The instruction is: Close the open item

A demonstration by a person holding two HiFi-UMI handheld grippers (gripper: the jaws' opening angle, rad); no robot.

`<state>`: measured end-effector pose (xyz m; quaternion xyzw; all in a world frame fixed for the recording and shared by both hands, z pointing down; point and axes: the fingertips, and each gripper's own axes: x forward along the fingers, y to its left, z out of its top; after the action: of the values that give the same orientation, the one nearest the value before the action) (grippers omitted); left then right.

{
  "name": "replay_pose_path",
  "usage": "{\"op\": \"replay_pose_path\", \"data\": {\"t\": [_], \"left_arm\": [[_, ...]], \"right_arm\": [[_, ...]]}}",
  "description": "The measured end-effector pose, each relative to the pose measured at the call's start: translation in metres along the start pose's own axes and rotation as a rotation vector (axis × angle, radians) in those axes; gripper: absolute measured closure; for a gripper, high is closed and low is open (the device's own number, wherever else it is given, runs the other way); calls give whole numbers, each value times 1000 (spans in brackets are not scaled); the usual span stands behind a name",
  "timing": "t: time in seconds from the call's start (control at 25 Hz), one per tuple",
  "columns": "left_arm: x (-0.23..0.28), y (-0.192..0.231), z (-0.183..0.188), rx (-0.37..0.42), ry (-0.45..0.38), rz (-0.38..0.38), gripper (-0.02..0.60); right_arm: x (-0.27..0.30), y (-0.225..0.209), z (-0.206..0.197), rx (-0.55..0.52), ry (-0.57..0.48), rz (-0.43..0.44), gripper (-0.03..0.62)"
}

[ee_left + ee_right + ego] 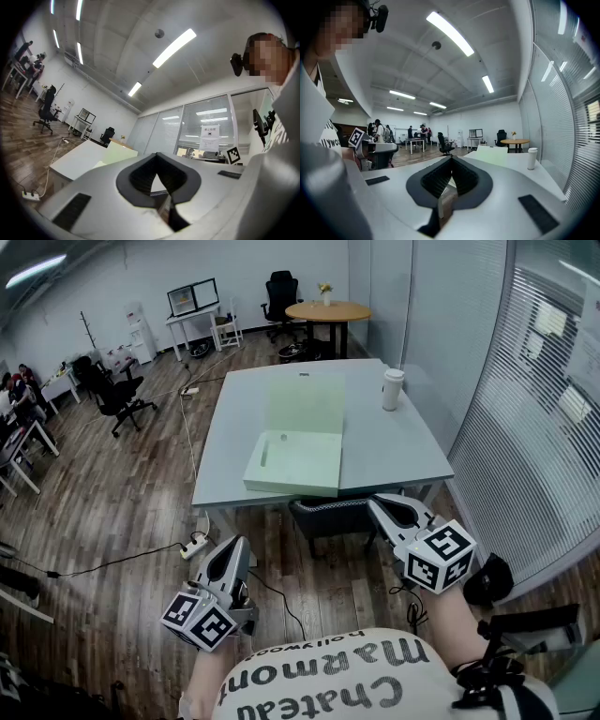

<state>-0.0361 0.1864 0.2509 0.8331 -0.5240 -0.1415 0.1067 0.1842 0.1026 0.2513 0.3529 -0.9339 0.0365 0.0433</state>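
Pale green box (293, 463) lies mid-table at 12 o'clock, lid standing up at its far edge, so not yet closed. Left gripper (233, 557) at 7 o'clock, right gripper (387, 510) at 5: jaws together, empty (held short of table, probably awaiting approach).

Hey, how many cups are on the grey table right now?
1. A white lidded cup stands near the grey table's far right edge, apart from the open pale green box. The box's raised lid could hide something small behind it.
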Motion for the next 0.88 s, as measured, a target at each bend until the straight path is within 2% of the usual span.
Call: {"op": "replay_pose_path", "data": {"t": [0.4, 0.64, 0.88], "left_arm": [[-3, 29, 12, 9, 8, -37, 586], [-9, 54, 21, 3, 19, -58, 586], [-16, 76, 18, -19, 48, -100, 586]], "right_arm": [[28, 14, -2, 15, -11, -23, 599], [44, 24, 11, 64, -83, -62, 599], [63, 41, -9, 60, -25, -114, 598]]}}
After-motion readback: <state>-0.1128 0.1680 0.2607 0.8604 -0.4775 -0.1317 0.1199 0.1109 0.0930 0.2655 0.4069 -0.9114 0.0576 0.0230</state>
